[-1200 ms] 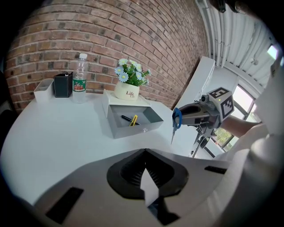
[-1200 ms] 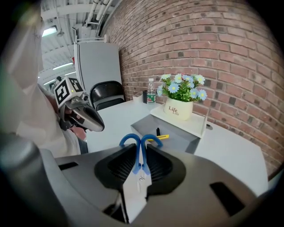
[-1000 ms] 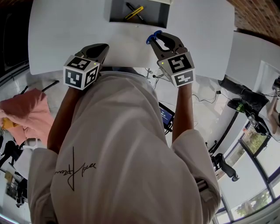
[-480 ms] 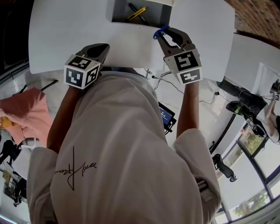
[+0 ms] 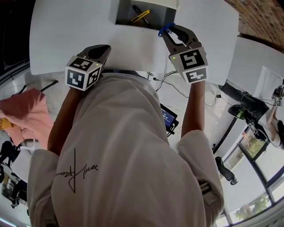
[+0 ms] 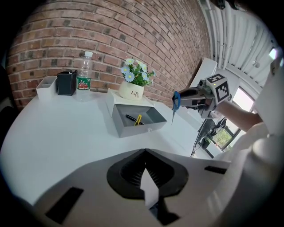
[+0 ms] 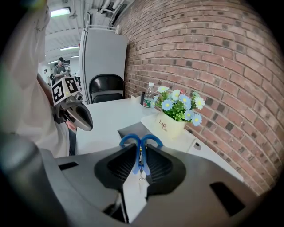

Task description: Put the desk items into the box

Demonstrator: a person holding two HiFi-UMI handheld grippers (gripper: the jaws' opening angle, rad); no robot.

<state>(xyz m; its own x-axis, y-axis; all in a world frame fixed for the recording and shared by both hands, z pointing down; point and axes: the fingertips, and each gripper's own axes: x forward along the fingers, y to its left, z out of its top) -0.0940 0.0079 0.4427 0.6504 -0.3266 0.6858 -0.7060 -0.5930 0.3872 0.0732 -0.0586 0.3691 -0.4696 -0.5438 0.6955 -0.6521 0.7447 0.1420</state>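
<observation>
My right gripper (image 5: 167, 31) is shut on blue-handled scissors (image 5: 163, 30), whose handles stick out past the fingertips. It hangs over the white table (image 5: 66, 31), just right of the grey box's (image 5: 116, 13) near corner. In the left gripper view the scissors (image 6: 175, 101) hang blade down, right of the box (image 6: 133, 129). A yellow cutter (image 5: 141, 16) and a black pen (image 6: 129, 118) lie inside the box. My left gripper (image 5: 101, 48) rests shut and empty at the table's near edge.
Behind the box a white pot of flowers (image 6: 133, 91) stands on a white block. A water bottle (image 6: 83, 77), a black holder (image 6: 66, 83) and a white holder (image 6: 45, 86) stand along the brick wall. Cables and a pink cloth (image 5: 26, 115) lie below the table.
My right gripper has carried the scissors away from the person and to the right, up to the box's near right corner. The left gripper has stayed put.
</observation>
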